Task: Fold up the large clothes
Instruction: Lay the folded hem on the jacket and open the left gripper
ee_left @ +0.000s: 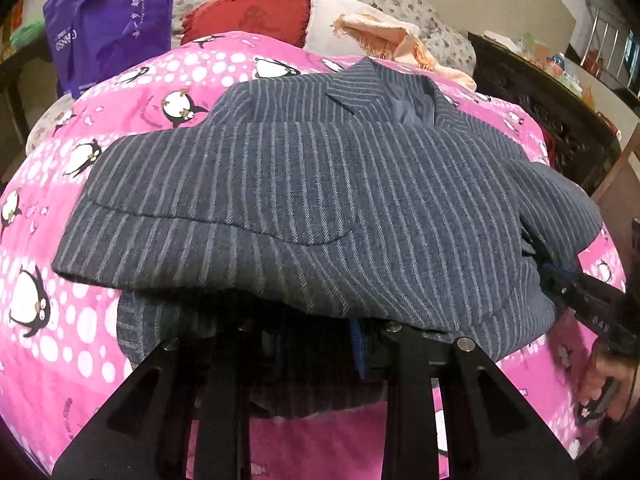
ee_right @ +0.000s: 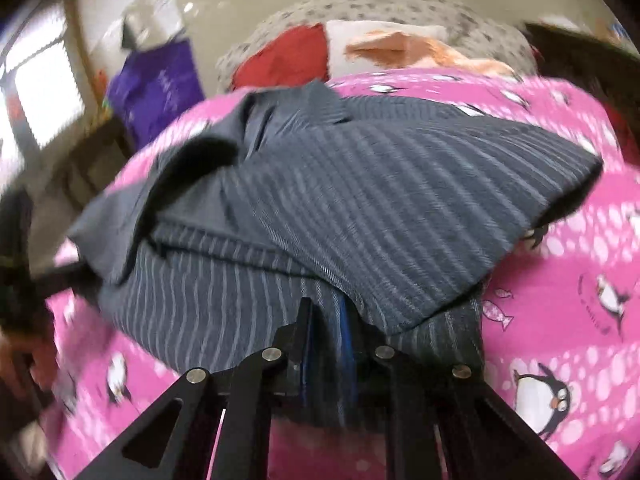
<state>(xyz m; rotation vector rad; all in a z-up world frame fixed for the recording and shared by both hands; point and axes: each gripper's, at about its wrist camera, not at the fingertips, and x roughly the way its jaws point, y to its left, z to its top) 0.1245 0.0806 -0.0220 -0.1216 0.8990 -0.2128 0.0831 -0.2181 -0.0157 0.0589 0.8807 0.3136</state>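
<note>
The pinstriped jacket (ee_left: 320, 200) lies folded on the pink penguin blanket (ee_left: 80, 320) covering a bed, collar toward the far pillows. Its near hem drapes over the left hand-held gripper (ee_left: 320, 344), hiding the fingertips, so whether that one is apart or together cannot be told. The right hand-held gripper (ee_right: 326, 332) is clamped on the jacket's near edge, cloth pinched between its blue-lined fingers; that view is motion-blurred. Beyond sit a red cushion (ee_left: 248, 12) and a purple bag (ee_left: 108, 24).
</note>
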